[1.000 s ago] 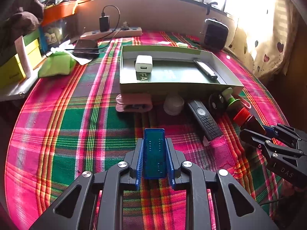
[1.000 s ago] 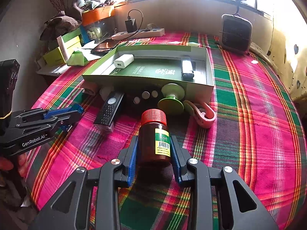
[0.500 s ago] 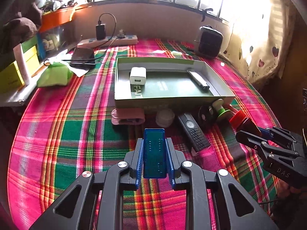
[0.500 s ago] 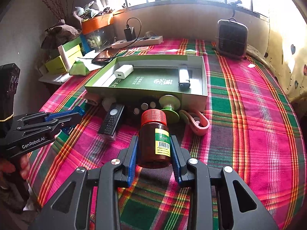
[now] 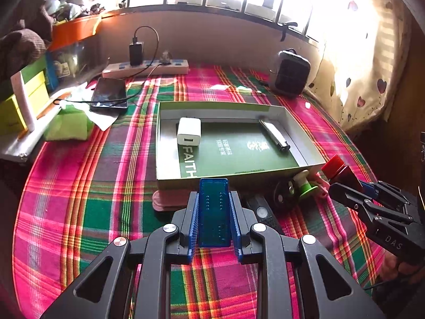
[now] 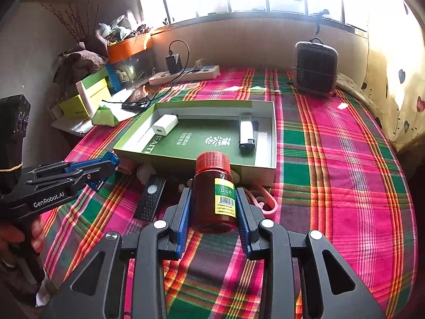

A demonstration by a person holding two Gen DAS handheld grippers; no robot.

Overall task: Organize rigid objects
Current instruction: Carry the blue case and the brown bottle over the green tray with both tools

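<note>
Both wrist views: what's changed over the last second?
Both grippers rose and eased toward the tray, load in hand: left gripper shut on the blue block, right gripper on the brown bottle. Charger, lighter and remote unmoved.

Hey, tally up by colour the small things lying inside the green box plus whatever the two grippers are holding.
White: 1, charger in the box
Silver and black: 1, lighter in the box
Blue: 1, block in the left gripper
Brown, red cap: 1, bottle in the right gripper
Total: 4
</note>
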